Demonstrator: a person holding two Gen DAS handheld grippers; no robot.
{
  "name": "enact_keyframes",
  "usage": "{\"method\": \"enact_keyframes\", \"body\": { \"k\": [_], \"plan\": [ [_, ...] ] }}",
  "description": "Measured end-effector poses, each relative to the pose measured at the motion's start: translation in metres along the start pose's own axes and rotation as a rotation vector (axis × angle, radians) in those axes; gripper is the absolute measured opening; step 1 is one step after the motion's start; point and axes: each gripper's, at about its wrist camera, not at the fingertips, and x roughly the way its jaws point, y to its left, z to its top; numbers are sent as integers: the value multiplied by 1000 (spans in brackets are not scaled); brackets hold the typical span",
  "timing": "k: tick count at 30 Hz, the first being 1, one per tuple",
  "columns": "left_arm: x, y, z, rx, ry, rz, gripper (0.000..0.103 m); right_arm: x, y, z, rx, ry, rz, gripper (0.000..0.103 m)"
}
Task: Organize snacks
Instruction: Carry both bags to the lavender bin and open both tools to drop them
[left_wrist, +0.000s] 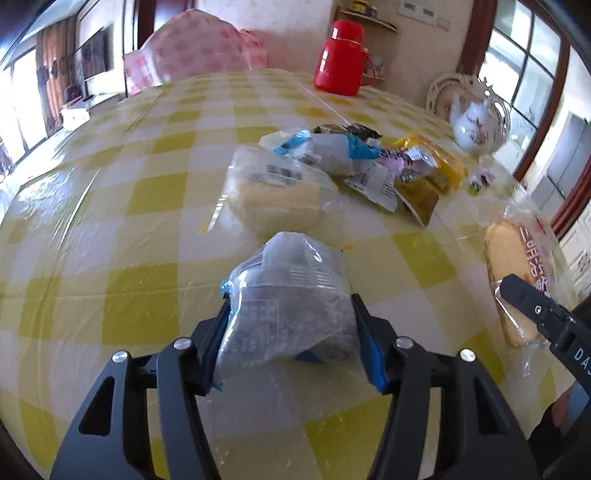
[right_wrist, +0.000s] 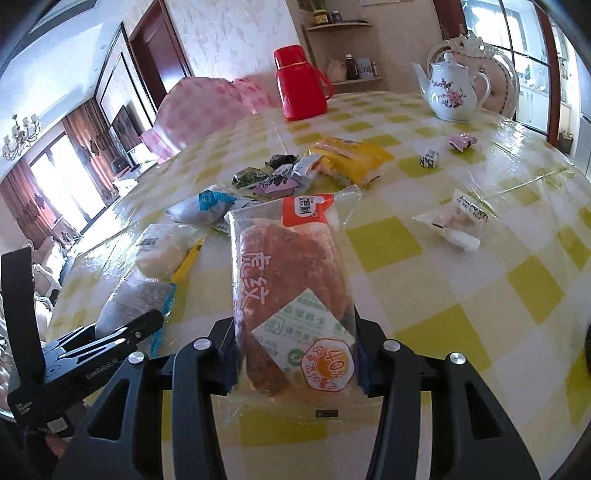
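The left gripper (left_wrist: 291, 332) was clenched on a grey snack in a clear, blue-edged wrapper (left_wrist: 291, 295), held just above the yellow-checked surface (left_wrist: 110, 221) in front of a pale wrapped cake (left_wrist: 273, 199). The right gripper (right_wrist: 295, 354) grasped a clear packet of brown bread with an orange label (right_wrist: 291, 273). Beyond them lay a heap of small wrapped snacks (right_wrist: 284, 173), with a red flask (right_wrist: 301, 85) and a white teapot (right_wrist: 452, 88) farther back.

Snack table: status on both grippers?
Left gripper shut on grey snack pack. Right gripper shut on bread bag. Snack pile ahead, path clear.
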Motion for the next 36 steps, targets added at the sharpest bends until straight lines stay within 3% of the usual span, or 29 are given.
{"method": "enact_keyframes", "body": {
  "k": [15,28,36],
  "plan": [
    [-38,4,-31,-48,-100,6,60,-10,2,-19,39,-8,71,47],
    [-72,9,-60,-19,-111,0,60,-15,4,-31,96,22,172,47],
    [-98,23,-77,-6,-116,10,60,-28,26,-51,81,39,255,47]
  ]
}}
